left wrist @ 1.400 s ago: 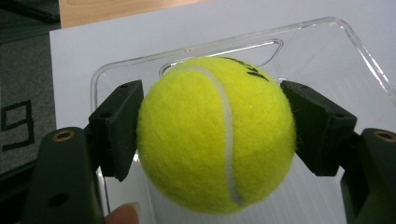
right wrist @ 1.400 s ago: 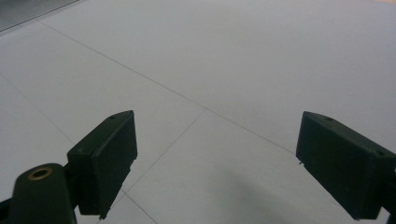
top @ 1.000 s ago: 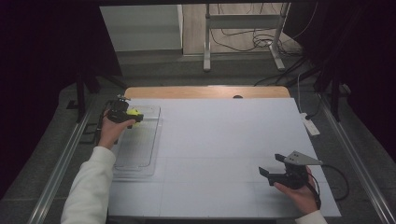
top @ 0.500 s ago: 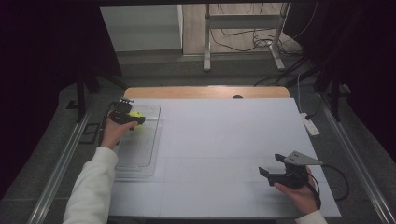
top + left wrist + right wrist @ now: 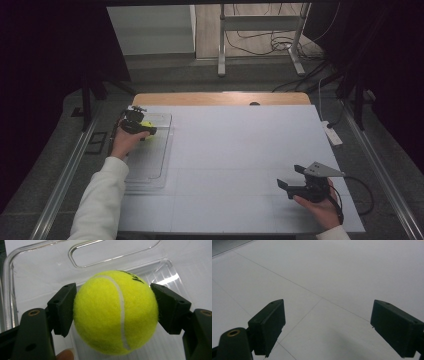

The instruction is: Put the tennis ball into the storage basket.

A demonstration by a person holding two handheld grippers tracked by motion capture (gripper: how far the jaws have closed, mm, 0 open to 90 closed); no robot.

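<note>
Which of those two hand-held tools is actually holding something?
The left tool, over the clear tray: it grips a yellow tennis ball. The right tool gapes empty.

Yellow-green tennis ball (image 5: 116,312), white seam; black tongs (image 5: 113,308); clear tray (image 5: 150,165); white table (image 5: 240,150).

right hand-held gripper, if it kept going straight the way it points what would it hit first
Probably just the white table top. The right hand-held gripper has its jaws wide apart and slants down at bare surface, with nothing between or ahead of them. How soon it would touch is hard to judge.
</note>
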